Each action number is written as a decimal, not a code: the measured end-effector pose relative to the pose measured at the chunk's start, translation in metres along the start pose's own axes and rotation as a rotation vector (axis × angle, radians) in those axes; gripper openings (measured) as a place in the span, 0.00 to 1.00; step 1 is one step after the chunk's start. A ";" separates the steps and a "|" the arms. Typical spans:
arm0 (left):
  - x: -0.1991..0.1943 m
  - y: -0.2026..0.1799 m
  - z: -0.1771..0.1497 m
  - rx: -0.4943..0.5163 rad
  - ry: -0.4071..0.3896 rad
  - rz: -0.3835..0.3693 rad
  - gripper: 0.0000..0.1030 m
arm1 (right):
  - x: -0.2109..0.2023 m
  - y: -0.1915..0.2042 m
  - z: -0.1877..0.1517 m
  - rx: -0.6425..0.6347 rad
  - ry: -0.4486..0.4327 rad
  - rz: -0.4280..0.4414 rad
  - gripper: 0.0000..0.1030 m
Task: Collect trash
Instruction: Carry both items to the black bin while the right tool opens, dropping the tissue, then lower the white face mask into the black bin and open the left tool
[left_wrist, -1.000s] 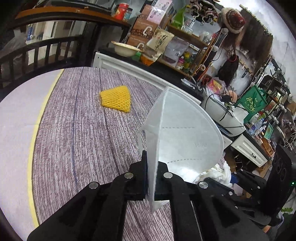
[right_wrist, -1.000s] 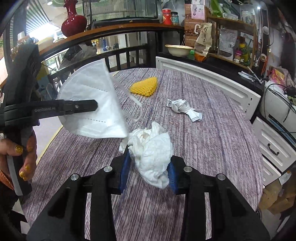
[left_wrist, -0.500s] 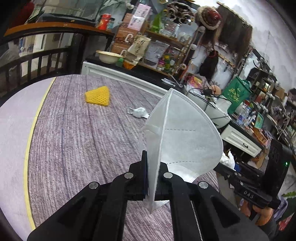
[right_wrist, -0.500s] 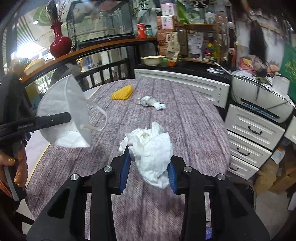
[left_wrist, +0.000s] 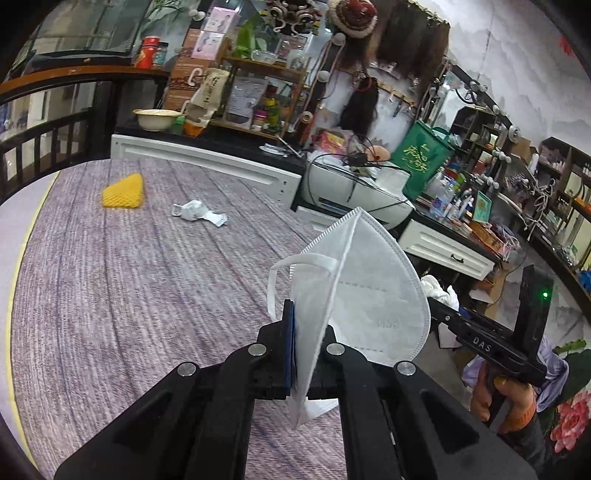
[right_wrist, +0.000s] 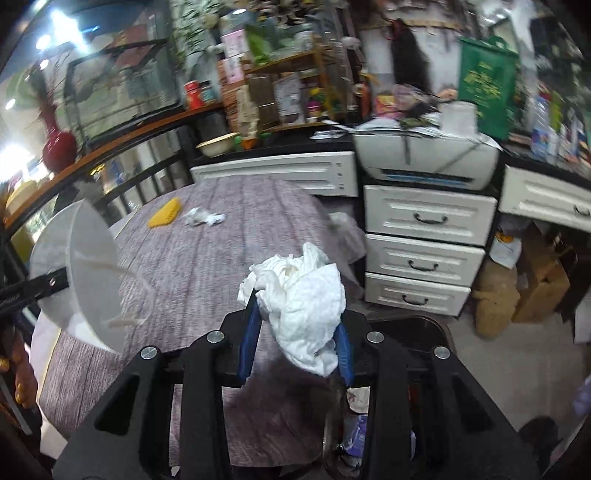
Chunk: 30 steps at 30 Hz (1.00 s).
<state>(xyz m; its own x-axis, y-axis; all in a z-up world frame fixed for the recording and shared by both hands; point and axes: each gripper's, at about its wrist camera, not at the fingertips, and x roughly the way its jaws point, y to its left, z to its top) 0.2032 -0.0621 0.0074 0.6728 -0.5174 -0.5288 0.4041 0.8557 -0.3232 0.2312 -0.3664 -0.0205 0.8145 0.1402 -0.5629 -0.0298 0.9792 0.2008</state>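
**White trash in both grippers, bin below the right one**

Black left gripper (left_wrist: 301, 354) was pressed together on the lower edge of a white face mask (left_wrist: 364, 291). That thin-edge pinch left the folded mask standing upright ahead of the fingers, clear of the table (left_wrist: 110, 295), probably so it could be carried without dragging. Mask: folded flat along a centre seam, stitched rim, one ear loop hanging free on the left side, clean and uncrumpled.

Right gripper (right_wrist: 295, 334) was pinching a crumpled white tissue (right_wrist: 299, 295) between its blue pads, jaws part-way apart because the wad is bulky. Tissue bulged above and below the pads; soft, loosely bunched, likely to spring open when let go. A dark bin (right_wrist: 413, 332) sat just below and beyond this gripper, at the table's edge, with some scraps visible inside. My reading: both pieces were being taken toward it for dropping.

Farther out on the purple-grey woven tablecloth, two items not yet collected: a small crumpled white wrapper (left_wrist: 197, 212) and, beyond it to the left, a yellow foam net (left_wrist: 123, 192), wedge-shaped. They lay near each other, not touching.

Beyond the table: white drawers (right_wrist: 424, 254) and cluttered shelves. Right view was somewhat blurred.
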 end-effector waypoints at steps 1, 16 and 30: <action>0.000 -0.004 0.000 0.006 -0.001 -0.004 0.04 | -0.002 -0.011 -0.002 0.029 0.001 -0.017 0.35; 0.031 -0.062 -0.012 0.098 0.058 -0.072 0.04 | 0.048 -0.100 -0.083 0.212 0.206 -0.214 0.35; 0.052 -0.088 -0.024 0.135 0.125 -0.102 0.04 | 0.047 -0.117 -0.098 0.279 0.213 -0.305 0.72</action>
<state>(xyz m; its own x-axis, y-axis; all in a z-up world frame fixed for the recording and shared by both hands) 0.1876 -0.1640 -0.0109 0.5454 -0.5907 -0.5946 0.5512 0.7873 -0.2764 0.2157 -0.4603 -0.1489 0.6238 -0.0922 -0.7761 0.3732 0.9076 0.1922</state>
